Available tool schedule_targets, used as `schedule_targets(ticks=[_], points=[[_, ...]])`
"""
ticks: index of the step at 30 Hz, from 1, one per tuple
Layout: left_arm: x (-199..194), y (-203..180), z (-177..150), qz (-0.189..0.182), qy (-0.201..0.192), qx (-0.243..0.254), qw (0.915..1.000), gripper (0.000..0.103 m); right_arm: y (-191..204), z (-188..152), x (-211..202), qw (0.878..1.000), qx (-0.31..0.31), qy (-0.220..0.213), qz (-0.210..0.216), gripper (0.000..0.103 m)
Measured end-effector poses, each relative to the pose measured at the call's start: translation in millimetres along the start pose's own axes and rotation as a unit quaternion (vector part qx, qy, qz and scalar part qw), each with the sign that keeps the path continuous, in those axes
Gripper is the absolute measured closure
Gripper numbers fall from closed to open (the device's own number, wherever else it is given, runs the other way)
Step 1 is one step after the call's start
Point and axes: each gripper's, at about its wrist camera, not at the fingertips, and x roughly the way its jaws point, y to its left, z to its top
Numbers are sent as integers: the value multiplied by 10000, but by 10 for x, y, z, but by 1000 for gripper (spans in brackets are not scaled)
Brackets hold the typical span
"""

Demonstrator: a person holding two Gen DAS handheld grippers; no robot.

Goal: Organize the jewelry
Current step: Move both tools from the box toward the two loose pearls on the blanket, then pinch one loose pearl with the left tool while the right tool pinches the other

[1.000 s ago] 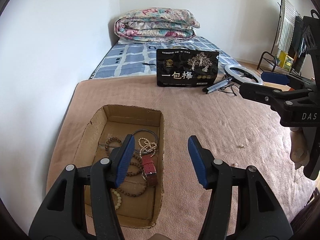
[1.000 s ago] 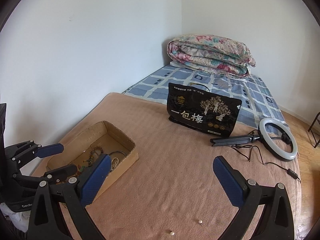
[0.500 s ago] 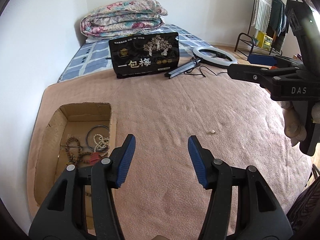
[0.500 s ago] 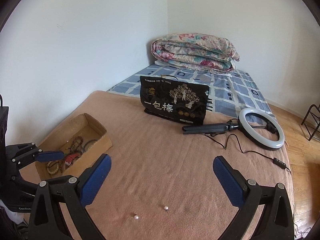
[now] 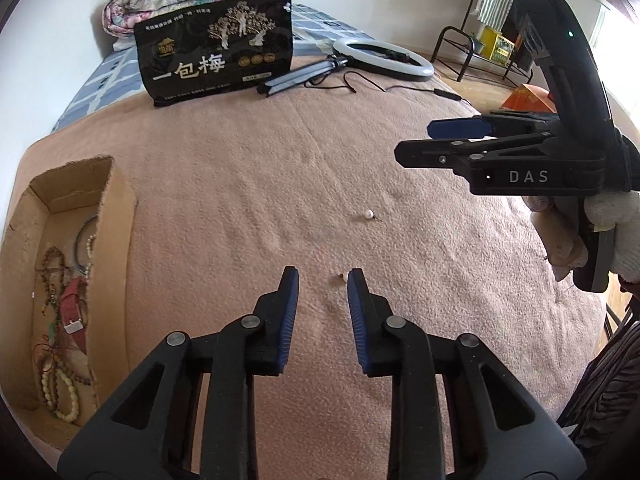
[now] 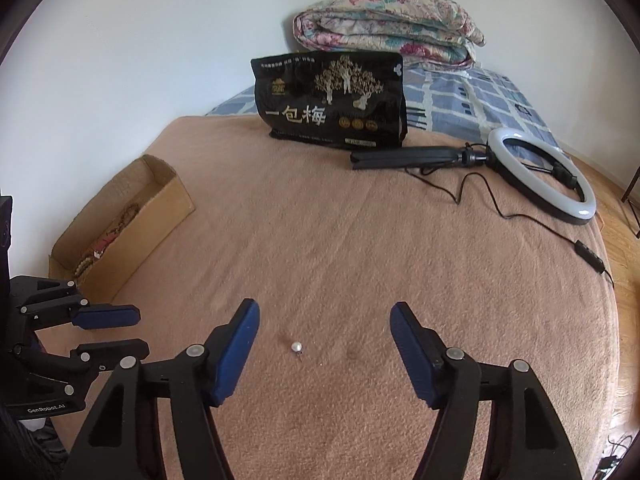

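My left claw is closing over a tiny brown bead. My right claw is closing around a pearl, not touching it.

The left claw now sits off the cardboard box it hovered over a second ago, low above the blanket, its jaws closing around what may be a small dark bead, too tiny to tell; the right claw has dropped closer too, jaws closing from full spread, a pearl earring on the blanket between them, untouched.
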Motion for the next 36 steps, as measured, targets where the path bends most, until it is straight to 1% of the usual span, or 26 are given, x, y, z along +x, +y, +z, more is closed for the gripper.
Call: schedule_targets(ticks=[1,2,4,6,8,11,14,18,22,25,28,30,31,36], points=[[56,-37,-10,-17,57,73,10000,78,-4,-31,42,10000,-25,52,21,41],[111,-65,-17,-29,111,131,9998,79,-5,-58,82,9999,-49,97,58,43],[231,-109,-24,-66,259,176,9995,85,0,-109,158,9997,-99,188,141,45],[330,-128,-25,-96,350,178,9992,86,16,-153,238,9991,-158,284,276,51],[397,-131,-19,-123,382,149,9991,86,26,-191,316,9984,-202,393,358,60],[468,-110,-6,-170,419,64,9990,86,47,-237,406,9973,-268,496,470,63],[528,-112,-4,-104,434,97,9990,86,70,-274,469,9964,-331,567,529,66],[603,-92,-8,-52,486,128,9987,86,95,-296,530,9957,-391,614,577,68],[647,-90,-8,-32,502,181,9986,86,115,-310,583,9949,-461,662,604,71],[667,-116,-19,39,488,306,9983,86,134,-304,617,9947,-500,680,591,71],[673,-122,-28,38,478,294,9984,86,159,-296,644,9945,-561,695,552,72],[674,-119,-31,55,479,287,9984,90,182,-286,662,9942,-624,705,517,73],[679,-118,-34,90,485,298,9983,94,197,-283,669,9941,-661,708,498,74],[682,-97,-29,70,476,264,9985,96,238,-281,697,9935,-748,736,435,89]])
